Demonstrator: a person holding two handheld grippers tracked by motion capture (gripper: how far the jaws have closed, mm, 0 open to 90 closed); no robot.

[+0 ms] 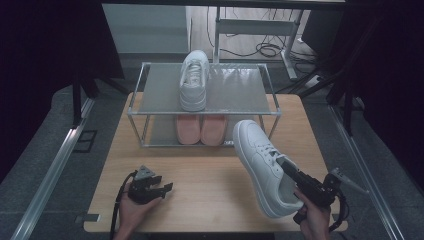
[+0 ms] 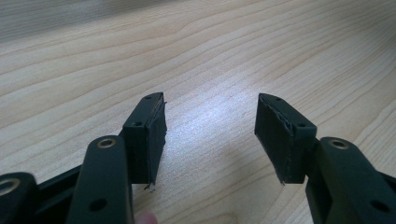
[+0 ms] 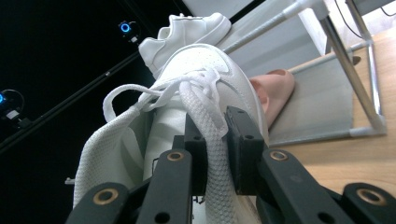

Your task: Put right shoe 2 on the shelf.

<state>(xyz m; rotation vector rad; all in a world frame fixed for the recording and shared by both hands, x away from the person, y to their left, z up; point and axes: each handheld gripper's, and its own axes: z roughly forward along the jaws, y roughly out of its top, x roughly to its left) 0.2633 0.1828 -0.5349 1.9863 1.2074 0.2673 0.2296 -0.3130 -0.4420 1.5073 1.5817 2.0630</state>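
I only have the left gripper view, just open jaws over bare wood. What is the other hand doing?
Observer: The right gripper is shut on the tongue of a white sneaker.
Operator: Where is that shoe?
Observer: In the high view it sits at the table's right side, toe toward the shoe rack.
Operator: What's on the rack?
Observer: A matching white sneaker on the top shelf, a pink pair on the shelf below.

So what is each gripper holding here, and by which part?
The right gripper is shut on the white sneaker, pinching its tongue at the collar opening. The left gripper holds nothing; its jaws stand open over the table.
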